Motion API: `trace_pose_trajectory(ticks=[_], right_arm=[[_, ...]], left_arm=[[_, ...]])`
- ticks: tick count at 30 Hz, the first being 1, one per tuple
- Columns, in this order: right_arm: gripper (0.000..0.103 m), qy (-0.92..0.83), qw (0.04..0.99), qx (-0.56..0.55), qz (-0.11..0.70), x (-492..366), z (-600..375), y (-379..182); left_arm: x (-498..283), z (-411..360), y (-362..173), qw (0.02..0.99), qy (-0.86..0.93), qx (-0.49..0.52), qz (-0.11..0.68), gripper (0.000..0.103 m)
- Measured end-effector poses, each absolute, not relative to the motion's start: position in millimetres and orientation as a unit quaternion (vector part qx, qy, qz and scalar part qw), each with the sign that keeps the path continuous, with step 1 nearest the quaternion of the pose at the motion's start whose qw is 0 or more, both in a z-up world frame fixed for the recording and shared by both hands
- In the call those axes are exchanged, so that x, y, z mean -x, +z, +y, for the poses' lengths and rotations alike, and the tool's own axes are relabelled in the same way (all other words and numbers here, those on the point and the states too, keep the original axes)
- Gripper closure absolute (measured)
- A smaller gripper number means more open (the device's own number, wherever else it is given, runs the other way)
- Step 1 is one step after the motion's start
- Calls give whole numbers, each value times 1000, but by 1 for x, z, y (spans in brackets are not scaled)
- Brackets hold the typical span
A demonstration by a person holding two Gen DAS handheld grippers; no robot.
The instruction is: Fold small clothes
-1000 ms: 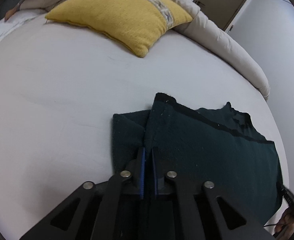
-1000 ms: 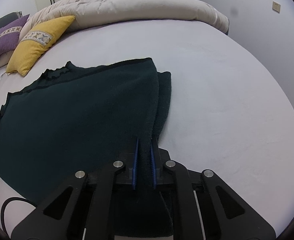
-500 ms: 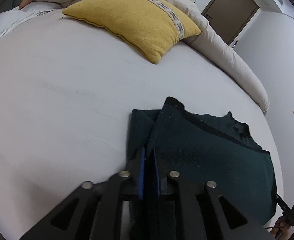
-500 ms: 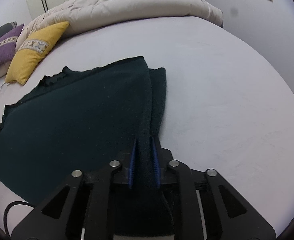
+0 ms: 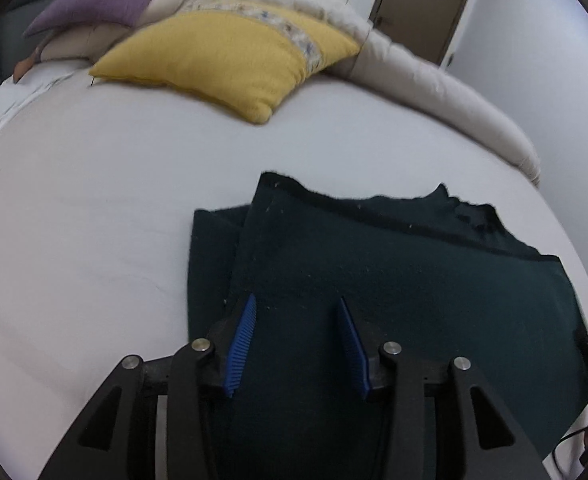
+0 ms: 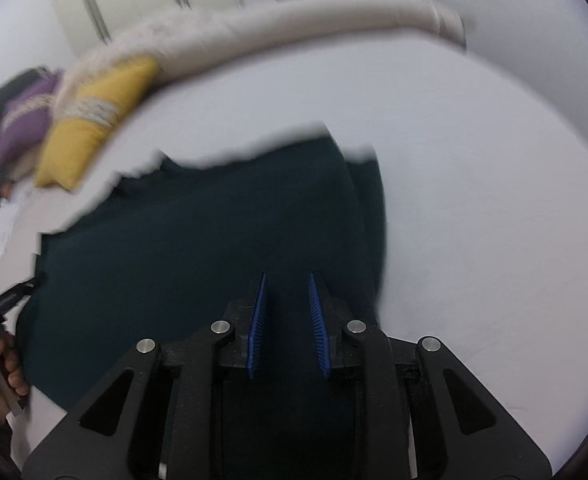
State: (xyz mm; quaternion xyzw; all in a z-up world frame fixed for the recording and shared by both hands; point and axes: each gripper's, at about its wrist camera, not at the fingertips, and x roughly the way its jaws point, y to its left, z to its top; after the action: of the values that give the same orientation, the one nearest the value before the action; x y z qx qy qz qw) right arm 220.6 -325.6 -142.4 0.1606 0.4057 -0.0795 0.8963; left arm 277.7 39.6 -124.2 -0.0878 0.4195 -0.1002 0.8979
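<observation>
Dark green, fuzzy cloth [image 5: 394, 280] lies flat on the white bed [image 5: 94, 220]. It is folded over, so one layer sits on top of another, and a strip of the lower layer peeks out along one side. Its far edge looks wavy. The left gripper [image 5: 296, 304] is opening, its blue pads spread apart above the cloth. The right gripper [image 6: 287, 280] is opening too, with a narrower gap, and the cloth lies below it.
</observation>
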Motion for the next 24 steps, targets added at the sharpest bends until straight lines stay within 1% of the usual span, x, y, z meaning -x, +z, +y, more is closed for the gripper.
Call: trace_pose_trajectory(ticks=[3,7,8,9,10,13,15,17,18,19,21,24], right_arm=[[86,-58,906,-208,365,-207,-343,-148],[85,-73,905,-225,353,-188,-353,-141],[84,-90,905,-222,352,-180,-355,-135],[83,-102,905,-220,351,-176,-356,-133],[80,-120,902,-217,353,-172,-358,-130],[80,-107,900,-246,344,-152,-359,-119],[75,-83,903,-245,344,-147,-343,-111],[57,-58,907,-239,343,-145,-328,-105],[55,-52,909,-236,338,-144,-319,-102],[52,-50,911,-236,333,-144,-314,-100],[52,-51,910,-246,331,-142,-310,-100],[52,-73,901,-276,326,-134,-324,-103]], left_arm=[[-281,41,-122,894,-110,91,424,57],[-274,59,-119,889,-136,132,417,58],[-268,65,-119,890,-134,133,415,58],[-261,70,-117,893,-119,126,416,55],[-251,79,-116,894,-102,128,417,52],[-226,114,-114,890,-86,185,407,44],[-212,129,-114,886,-78,210,405,39],[-198,136,-113,881,-82,227,407,38],[-191,135,-110,883,-86,226,403,38],[-186,134,-106,885,-89,222,399,38],[-177,124,-95,891,-104,209,390,36],[-173,102,-85,887,-142,201,391,35]])
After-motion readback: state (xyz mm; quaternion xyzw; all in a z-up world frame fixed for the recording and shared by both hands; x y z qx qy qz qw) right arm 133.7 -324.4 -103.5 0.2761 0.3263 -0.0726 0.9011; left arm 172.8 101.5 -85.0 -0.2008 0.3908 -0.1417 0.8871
